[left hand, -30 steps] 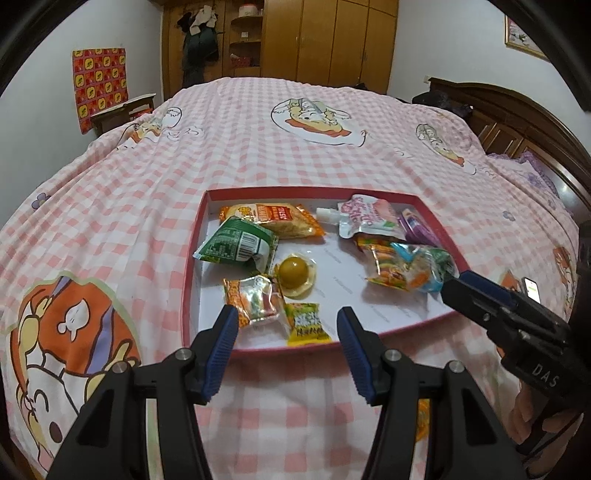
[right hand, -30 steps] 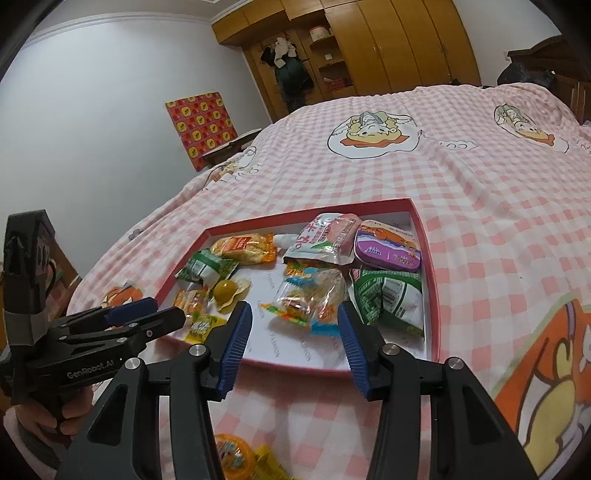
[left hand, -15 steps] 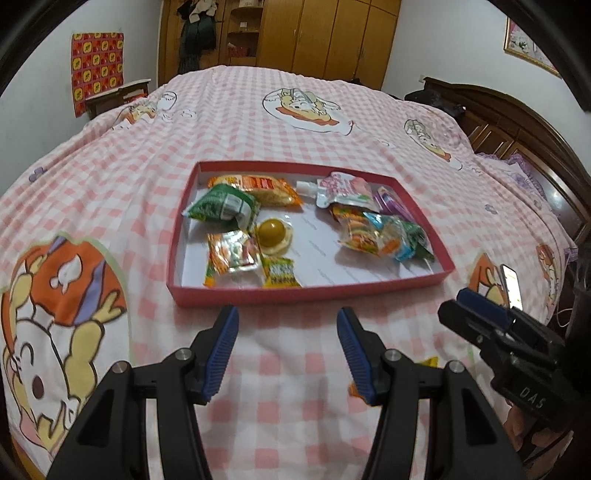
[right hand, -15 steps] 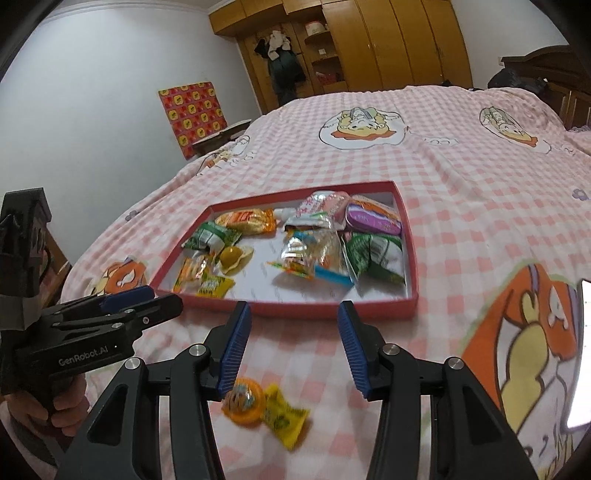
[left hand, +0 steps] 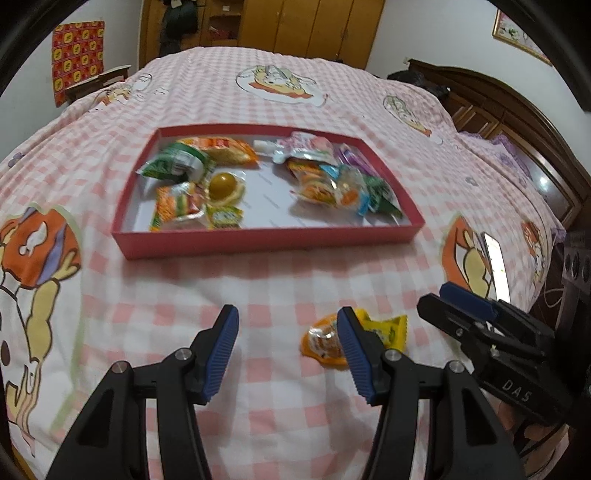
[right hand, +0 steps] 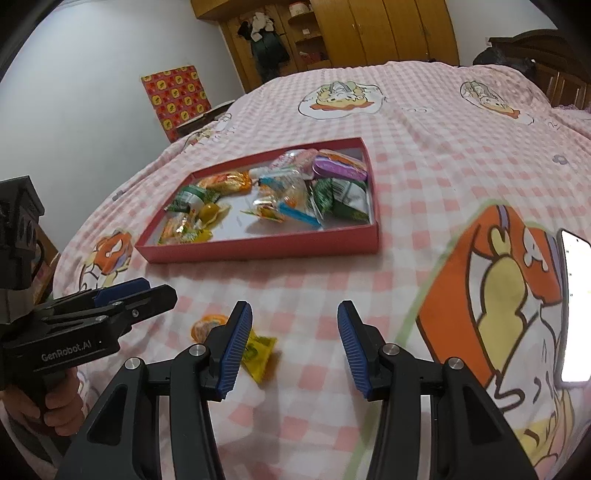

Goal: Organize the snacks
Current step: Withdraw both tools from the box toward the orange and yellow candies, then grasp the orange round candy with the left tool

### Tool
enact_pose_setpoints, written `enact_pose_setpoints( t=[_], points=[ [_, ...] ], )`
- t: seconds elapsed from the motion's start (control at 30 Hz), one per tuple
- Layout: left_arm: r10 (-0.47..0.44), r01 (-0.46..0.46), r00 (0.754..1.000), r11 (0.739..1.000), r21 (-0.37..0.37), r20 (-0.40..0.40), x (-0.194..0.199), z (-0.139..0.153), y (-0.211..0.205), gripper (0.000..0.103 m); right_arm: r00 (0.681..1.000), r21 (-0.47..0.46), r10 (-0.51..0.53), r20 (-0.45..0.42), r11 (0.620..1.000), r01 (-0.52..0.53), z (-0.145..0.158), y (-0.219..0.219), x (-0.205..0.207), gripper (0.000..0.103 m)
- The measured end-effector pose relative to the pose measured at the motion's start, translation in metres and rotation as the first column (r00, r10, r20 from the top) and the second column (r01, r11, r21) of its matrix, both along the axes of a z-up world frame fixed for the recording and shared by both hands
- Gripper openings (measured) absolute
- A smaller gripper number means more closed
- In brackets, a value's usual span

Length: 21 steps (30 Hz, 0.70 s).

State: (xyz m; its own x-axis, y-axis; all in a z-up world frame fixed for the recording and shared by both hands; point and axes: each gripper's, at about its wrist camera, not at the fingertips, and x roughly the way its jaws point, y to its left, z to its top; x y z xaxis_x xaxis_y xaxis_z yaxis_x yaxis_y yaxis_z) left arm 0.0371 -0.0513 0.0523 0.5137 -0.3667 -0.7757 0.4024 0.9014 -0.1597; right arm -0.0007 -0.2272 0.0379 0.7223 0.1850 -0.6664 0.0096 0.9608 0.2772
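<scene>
A red tray holding several snack packets lies on the pink checked bedspread. A loose orange-and-yellow snack packet lies on the bed nearer than the tray. My left gripper is open and empty, its right finger just in front of the packet. My right gripper is open and empty, its left finger partly covering the packet. Each gripper shows in the other's view, the right and the left.
A phone with a lit screen lies on the bed to the right. A dark wooden headboard stands at the far right and wardrobes at the back. A small table stands left of the bed.
Both grippers have pulled back from the tray toward the near edge of the bed. The loose packet has come into view close to the fingers. Both grippers stayed open.
</scene>
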Motion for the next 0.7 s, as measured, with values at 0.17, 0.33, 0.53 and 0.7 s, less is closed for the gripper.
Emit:
enact_pose_setpoints(
  t=[0.17, 0.33, 0.53, 0.7],
  points=[
    [-0.024, 0.024, 1.000, 0.999, 0.024, -0.013, -0.005, -0.008, -0.010, 0.058, 1.000, -0.003, 0.003, -0.014, 1.000, -0.003, -0.004, -0.004, -0.004, 0.050],
    [-0.031, 0.033, 0.999, 0.999, 0.043, -0.031, -0.007, -0.015, -0.019, 0.058, 1.000, -0.016, 0.011, -0.025, 1.000, -0.011, -0.008, -0.005, -0.004, 0.050],
    [-0.048, 0.050, 0.999, 0.995, 0.088, -0.026, -0.009, -0.024, -0.033, 0.058, 1.000, -0.011, 0.021, -0.013, 1.000, -0.022, -0.011, -0.008, -0.006, 0.050],
    [-0.043, 0.044, 0.999, 0.993, 0.112, -0.003, -0.009, -0.028, -0.042, 0.058, 1.000, -0.003, 0.013, -0.017, 1.000, -0.013, -0.015, -0.014, -0.006, 0.050]
  ],
)
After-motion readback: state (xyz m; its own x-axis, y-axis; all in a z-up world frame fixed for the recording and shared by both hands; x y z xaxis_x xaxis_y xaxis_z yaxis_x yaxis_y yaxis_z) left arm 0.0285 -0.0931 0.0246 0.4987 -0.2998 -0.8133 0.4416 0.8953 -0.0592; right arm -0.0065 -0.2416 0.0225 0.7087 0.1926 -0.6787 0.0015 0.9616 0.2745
